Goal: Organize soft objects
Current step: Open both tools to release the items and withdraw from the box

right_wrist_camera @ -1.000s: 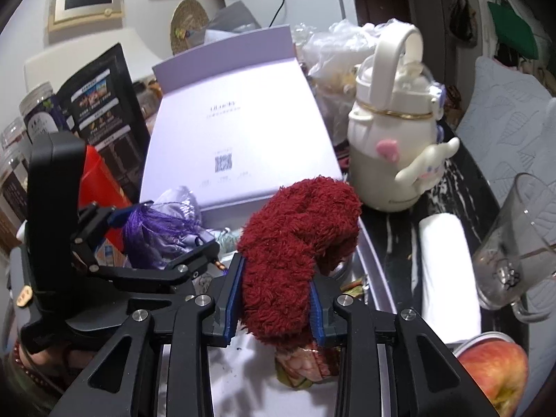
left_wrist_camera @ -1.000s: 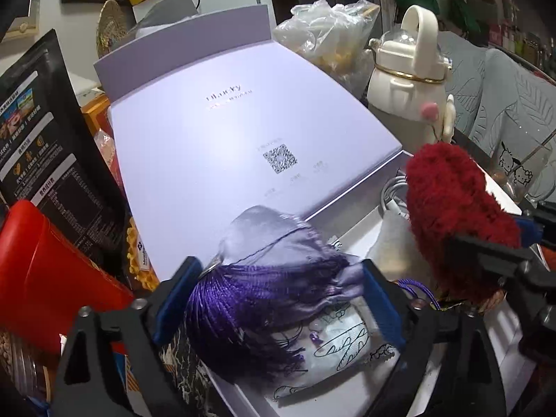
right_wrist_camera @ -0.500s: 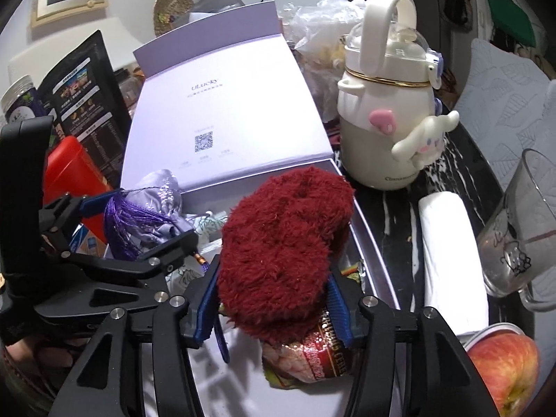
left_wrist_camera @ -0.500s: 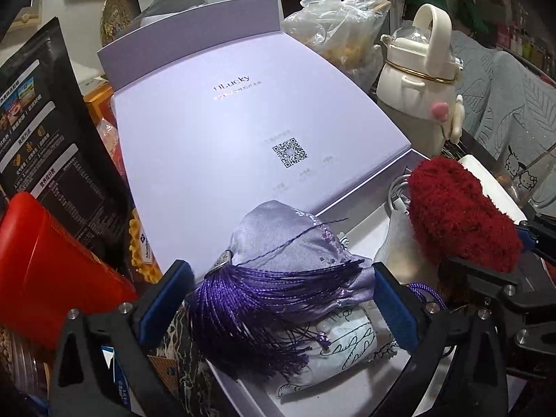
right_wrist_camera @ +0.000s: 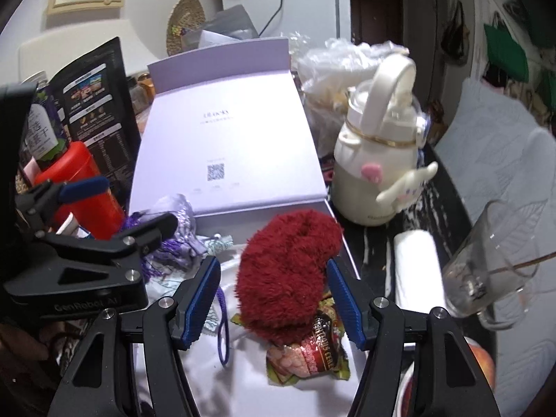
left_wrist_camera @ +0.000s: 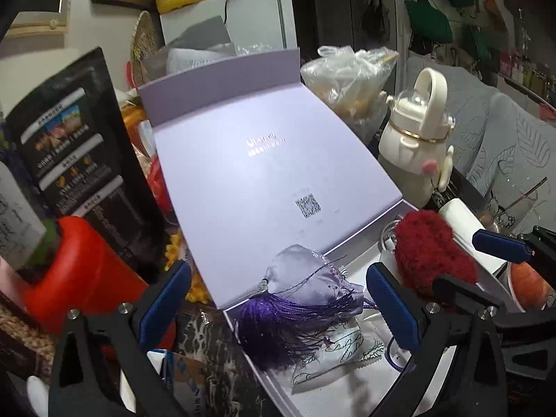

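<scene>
A lavender gift box (left_wrist_camera: 347, 392) lies with its lid (left_wrist_camera: 271, 173) folded back. Inside lies a lilac satin pouch with a purple tassel (left_wrist_camera: 302, 295) on a printed sachet. My left gripper (left_wrist_camera: 278, 302) hangs above the pouch, open wide, its pads well clear. A red fluffy bundle (right_wrist_camera: 288, 271) rests in the box (right_wrist_camera: 243, 382) on a snack packet (right_wrist_camera: 309, 354). My right gripper (right_wrist_camera: 272, 300) straddles the bundle and its jaws are opening, with the pads off the fluff. The left gripper (right_wrist_camera: 118, 208) shows at the left of the right wrist view.
A cream character bottle (right_wrist_camera: 378, 173) stands right of the box, with a white roll (right_wrist_camera: 417, 267), a glass mug (right_wrist_camera: 486, 271) and an apple (right_wrist_camera: 483, 365) nearer. A red canister (left_wrist_camera: 87, 278) and a black snack bag (left_wrist_camera: 69, 160) crowd the left. A plastic bag (left_wrist_camera: 347, 73) sits behind.
The right jaws have spread off the red bundle, which now rests in the box. The left jaws widened away from the pouch. Both grippers have lifted and drawn back.
</scene>
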A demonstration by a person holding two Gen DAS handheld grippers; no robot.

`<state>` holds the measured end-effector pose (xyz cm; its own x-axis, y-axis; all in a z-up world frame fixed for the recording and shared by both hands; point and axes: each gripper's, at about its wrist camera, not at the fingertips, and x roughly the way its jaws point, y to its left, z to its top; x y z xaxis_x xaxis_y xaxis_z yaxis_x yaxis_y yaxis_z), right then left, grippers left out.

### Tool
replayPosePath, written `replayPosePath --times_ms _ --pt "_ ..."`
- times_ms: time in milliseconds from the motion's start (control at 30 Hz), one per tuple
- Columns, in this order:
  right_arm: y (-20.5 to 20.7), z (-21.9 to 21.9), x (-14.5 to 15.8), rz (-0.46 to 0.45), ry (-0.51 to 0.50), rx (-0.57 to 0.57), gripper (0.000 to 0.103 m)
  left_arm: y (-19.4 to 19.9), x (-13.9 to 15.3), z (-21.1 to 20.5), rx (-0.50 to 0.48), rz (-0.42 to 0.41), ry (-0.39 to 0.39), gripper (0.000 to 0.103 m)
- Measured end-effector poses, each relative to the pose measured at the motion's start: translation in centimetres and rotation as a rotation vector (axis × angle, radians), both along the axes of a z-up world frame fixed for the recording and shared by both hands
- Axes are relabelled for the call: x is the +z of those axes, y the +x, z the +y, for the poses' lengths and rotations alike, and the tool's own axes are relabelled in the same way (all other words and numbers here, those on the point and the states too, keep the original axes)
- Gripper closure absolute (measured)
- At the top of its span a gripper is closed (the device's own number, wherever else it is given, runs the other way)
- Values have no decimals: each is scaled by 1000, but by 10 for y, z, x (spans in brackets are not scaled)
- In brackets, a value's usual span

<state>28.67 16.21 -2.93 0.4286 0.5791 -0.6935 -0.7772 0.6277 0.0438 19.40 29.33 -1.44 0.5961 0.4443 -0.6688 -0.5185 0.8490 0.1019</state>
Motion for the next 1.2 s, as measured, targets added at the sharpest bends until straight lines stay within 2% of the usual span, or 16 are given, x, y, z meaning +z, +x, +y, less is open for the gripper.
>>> replayPosePath --times_ms 167,400,833,1000,1200 --pt "-16 -5 23 -29 20 2 39 -16 20 -6 2 -16 21 1" --pt "-49 -20 64 -102 65 -1 39 -51 61 -16 19 -87 47 1" --pt "-124 -64 132 -243 144 -13 36 -124 128 -60 17 -201 118 1" --pt "-152 -85 147 -279 162 -27 34 -151 143 -81 -5 -235 131 1" --pt "-179 -112 155 -308 182 -76 31 -176 149 -104 -37 -252 123 1"
